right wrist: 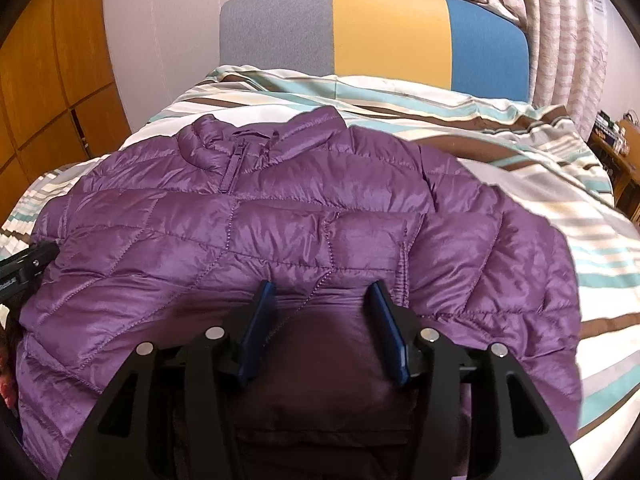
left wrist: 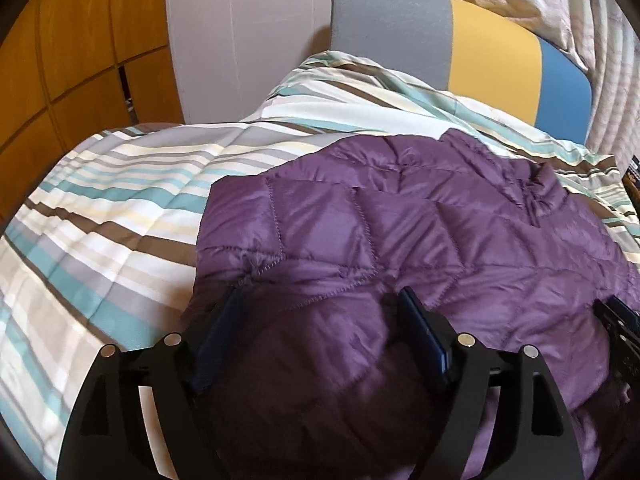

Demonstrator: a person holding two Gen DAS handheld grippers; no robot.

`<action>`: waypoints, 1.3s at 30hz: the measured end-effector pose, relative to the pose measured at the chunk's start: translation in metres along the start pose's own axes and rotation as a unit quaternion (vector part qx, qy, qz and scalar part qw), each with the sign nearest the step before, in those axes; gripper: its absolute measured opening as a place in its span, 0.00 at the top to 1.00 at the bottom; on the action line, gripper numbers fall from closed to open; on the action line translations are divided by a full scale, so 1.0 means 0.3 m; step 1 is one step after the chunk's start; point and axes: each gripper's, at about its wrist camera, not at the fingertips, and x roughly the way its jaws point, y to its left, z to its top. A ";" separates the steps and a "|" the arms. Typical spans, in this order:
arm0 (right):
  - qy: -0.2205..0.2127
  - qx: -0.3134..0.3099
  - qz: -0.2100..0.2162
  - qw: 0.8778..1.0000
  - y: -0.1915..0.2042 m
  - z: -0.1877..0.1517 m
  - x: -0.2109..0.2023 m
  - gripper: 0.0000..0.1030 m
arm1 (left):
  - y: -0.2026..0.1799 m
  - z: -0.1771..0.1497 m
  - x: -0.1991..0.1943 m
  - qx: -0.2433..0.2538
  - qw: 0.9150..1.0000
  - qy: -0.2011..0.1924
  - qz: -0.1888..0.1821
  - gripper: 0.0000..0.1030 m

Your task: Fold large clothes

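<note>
Purple quilted nylon fills the left wrist view: a puffer jacket (left wrist: 400, 240) lies spread on a bed under a striped duvet (left wrist: 100, 216) in teal, grey, brown and cream. The left gripper (left wrist: 320, 308) points down at the jacket's near hem, its blue-padded fingers (left wrist: 420, 320) standing wide apart. A fold of the purple fabric bulges up between them, but the pads stand clear of it on both sides, so nothing is clamped. The jacket's left edge runs just beside the left finger, bare duvet beyond it towards the bed's left edge. At the right edge of the view, the black tip of the right gripper (left wrist: 616, 320) sits over the same hem. At the far end of the bed stands a headboard (left wrist: 480, 48) in grey, yellow and blue panels.

Over to the right wrist view: the jacket (right wrist: 280, 220) lies front up, collar and zip towards the headboard (right wrist: 380, 28), a sleeve folded in along its right side. The right gripper (right wrist: 322, 304) hovers at the near hem, fingers (right wrist: 262, 312) about half open, with dark purple fabric between them; whether the pads press on it I cannot tell. The left gripper (right wrist: 28, 268) peeks in at the left edge. The duvet (right wrist: 560, 208) shows towards the bed's right edge.
</note>
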 end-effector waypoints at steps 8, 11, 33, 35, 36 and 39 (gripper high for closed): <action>-0.049 0.006 0.072 0.996 0.109 0.072 -0.101 0.45 | -0.089 0.040 -0.089 -0.008 0.999 -0.033 -0.038 0.23; -0.036 -0.004 0.087 0.996 0.168 0.090 -0.057 0.45 | -0.145 0.052 -0.037 0.011 0.999 -0.019 -0.034 0.23; 0.001 -0.009 0.058 0.998 0.222 0.042 0.129 0.43 | -0.177 0.014 0.129 0.027 0.999 0.017 -0.008 0.17; 0.001 -0.008 0.059 0.998 0.221 0.039 0.122 0.43 | -0.169 0.010 0.116 0.024 1.000 0.016 -0.001 0.11; 0.000 -0.008 0.060 0.998 0.219 0.039 0.121 0.43 | -0.165 0.007 0.107 0.023 1.000 0.016 0.006 0.07; 0.001 -0.004 0.061 0.998 0.216 0.039 0.117 0.42 | -0.152 0.005 0.069 0.032 0.999 0.023 0.004 0.06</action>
